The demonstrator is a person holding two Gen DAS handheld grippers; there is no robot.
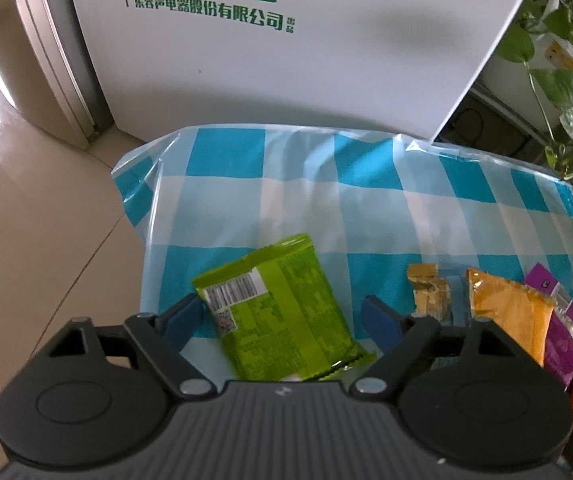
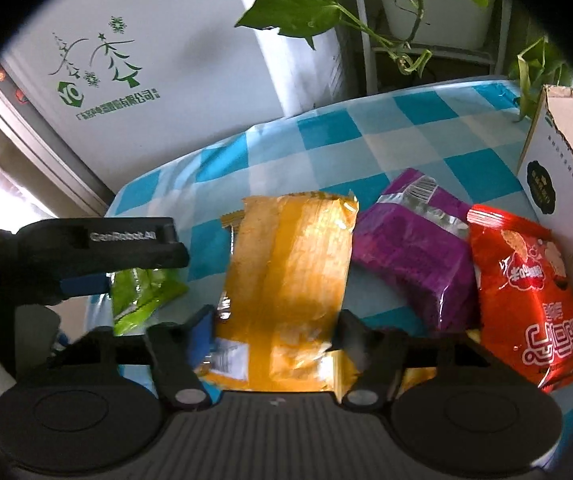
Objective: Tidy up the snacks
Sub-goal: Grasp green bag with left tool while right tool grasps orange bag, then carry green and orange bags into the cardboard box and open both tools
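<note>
A green snack packet (image 1: 282, 312) lies barcode-up on the blue checked tablecloth (image 1: 286, 192). My left gripper (image 1: 282, 320) is open, with a finger on each side of the packet. My right gripper (image 2: 274, 332) is open around the near end of a yellow-orange packet (image 2: 290, 280). Right of that lie a purple packet (image 2: 418, 240) and a red packet (image 2: 522, 288). The left gripper and the green packet (image 2: 142, 292) also show at the left of the right wrist view. In the left wrist view small gold-wrapped pieces (image 1: 430, 292), the orange packet (image 1: 510, 312) and the purple packet (image 1: 558, 320) lie to the right.
A white cardboard box (image 2: 558, 184) stands at the table's right edge beside the red packet. A white fridge with green print (image 1: 266, 40) stands behind the table. Leafy plants (image 2: 326, 4) hang at the back right. The tiled floor (image 1: 26, 220) is off the table's left edge.
</note>
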